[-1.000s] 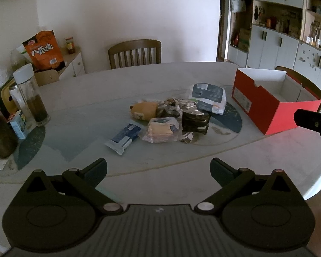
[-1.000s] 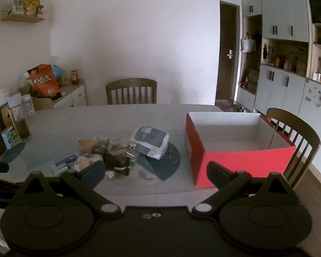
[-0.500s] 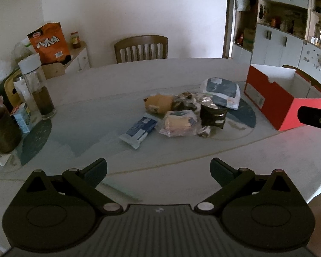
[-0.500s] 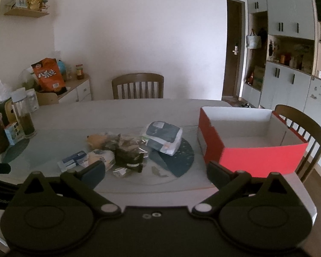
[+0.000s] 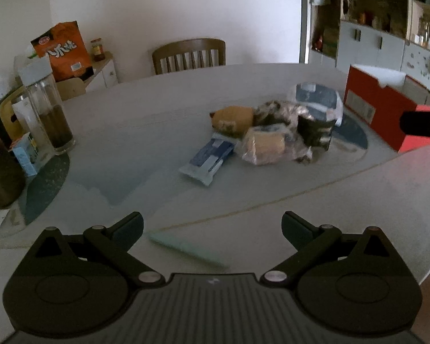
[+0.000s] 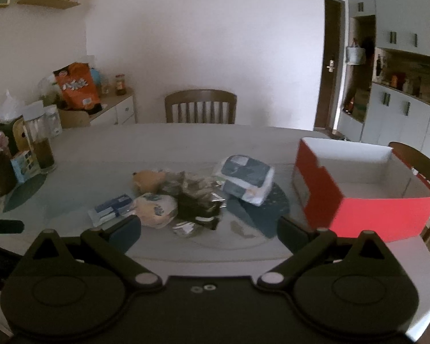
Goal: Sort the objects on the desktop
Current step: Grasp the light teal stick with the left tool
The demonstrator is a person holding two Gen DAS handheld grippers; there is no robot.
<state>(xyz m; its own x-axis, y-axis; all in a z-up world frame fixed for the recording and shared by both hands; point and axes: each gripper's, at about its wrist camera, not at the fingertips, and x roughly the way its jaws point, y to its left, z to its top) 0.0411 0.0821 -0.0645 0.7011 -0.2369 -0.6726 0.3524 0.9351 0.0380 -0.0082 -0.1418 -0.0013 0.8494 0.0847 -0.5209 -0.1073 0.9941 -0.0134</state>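
Observation:
A heap of packets lies mid-table: a blue-and-white flat pack [image 5: 207,157] [image 6: 110,210], a wrapped bun [image 5: 265,144] [image 6: 154,209], a tan soft toy [image 5: 233,116] [image 6: 149,179], a dark packet [image 5: 315,130] [image 6: 199,210], crinkled foil wrappers [image 6: 195,183] and a grey-blue bagged bundle [image 5: 318,99] [image 6: 248,177]. An open red box [image 5: 384,106] [image 6: 355,197] with a white inside stands to the right. My left gripper [image 5: 212,226] is open over the near table edge, short of the heap. My right gripper [image 6: 209,228] is open, also holding nothing.
A glass bottle of brown liquid [image 5: 47,109], a dark mug [image 5: 0,172] and a small blue carton [image 5: 25,154] crowd the table's left side. A pale green strip [image 5: 186,248] lies near the left gripper. Wooden chairs [image 5: 189,56] [image 6: 415,166] stand behind and right.
Both grippers have swung left, so the heap and red box sit further right in each view. Nothing on the table has moved; both jaws stay open.

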